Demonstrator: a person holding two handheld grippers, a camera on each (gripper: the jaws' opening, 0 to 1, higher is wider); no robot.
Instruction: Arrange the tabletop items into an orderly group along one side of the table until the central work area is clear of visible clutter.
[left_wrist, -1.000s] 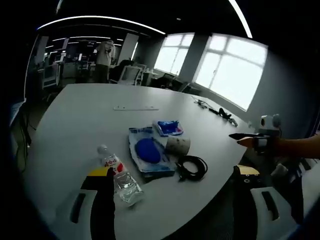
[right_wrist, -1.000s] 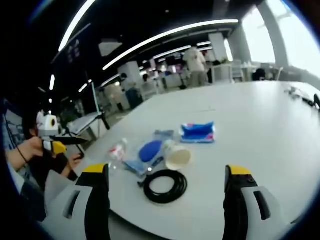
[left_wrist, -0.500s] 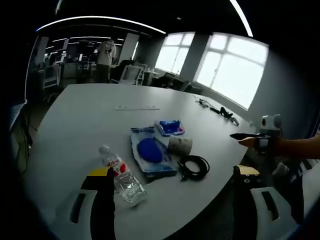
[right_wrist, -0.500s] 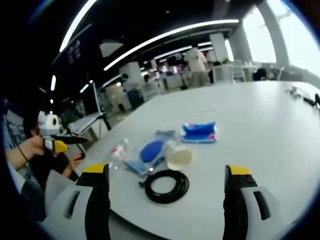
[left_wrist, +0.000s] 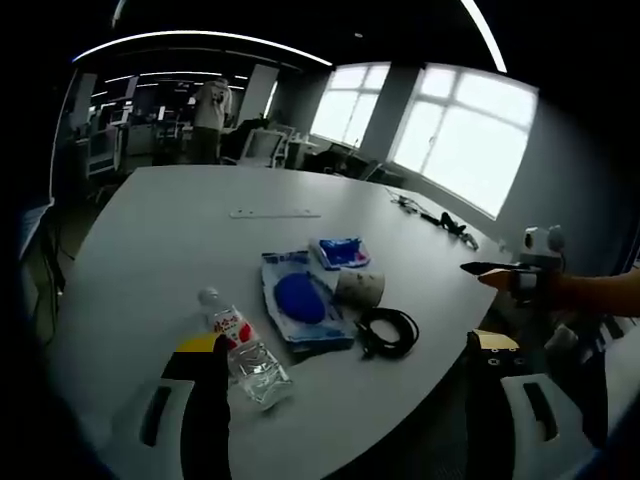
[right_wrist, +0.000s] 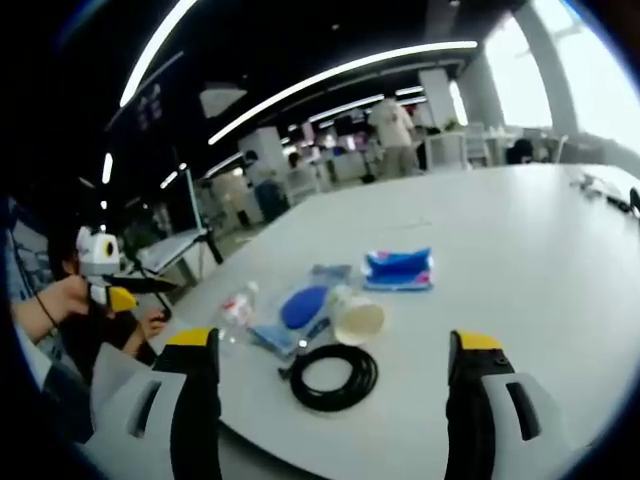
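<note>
A cluster lies near the front edge of the white table (left_wrist: 180, 240): a clear water bottle (left_wrist: 240, 350), a blue pouch (left_wrist: 300, 305), a small blue packet (left_wrist: 341, 252), a roll of tape (left_wrist: 358, 288) and a coiled black cable (left_wrist: 385, 333). My left gripper (left_wrist: 345, 375) is open, its left jaw just short of the bottle. The same bottle (right_wrist: 235, 308), pouch (right_wrist: 297, 310), packet (right_wrist: 398, 268), tape roll (right_wrist: 355, 318) and cable (right_wrist: 328, 376) lie ahead of my open right gripper (right_wrist: 335, 370). Each gripper also appears held in a hand: the right gripper (left_wrist: 525, 265), the left gripper (right_wrist: 105, 275).
A flat grey strip (left_wrist: 272, 213) lies mid-table and dark cables (left_wrist: 435, 222) lie at the far right edge. Office chairs (left_wrist: 262, 148) and desks stand beyond the table, with a person (left_wrist: 210, 120) standing in the background. Large windows (left_wrist: 465, 150) light the room.
Both views drifted very slightly; the items on the table have not moved and both grippers stay open.
</note>
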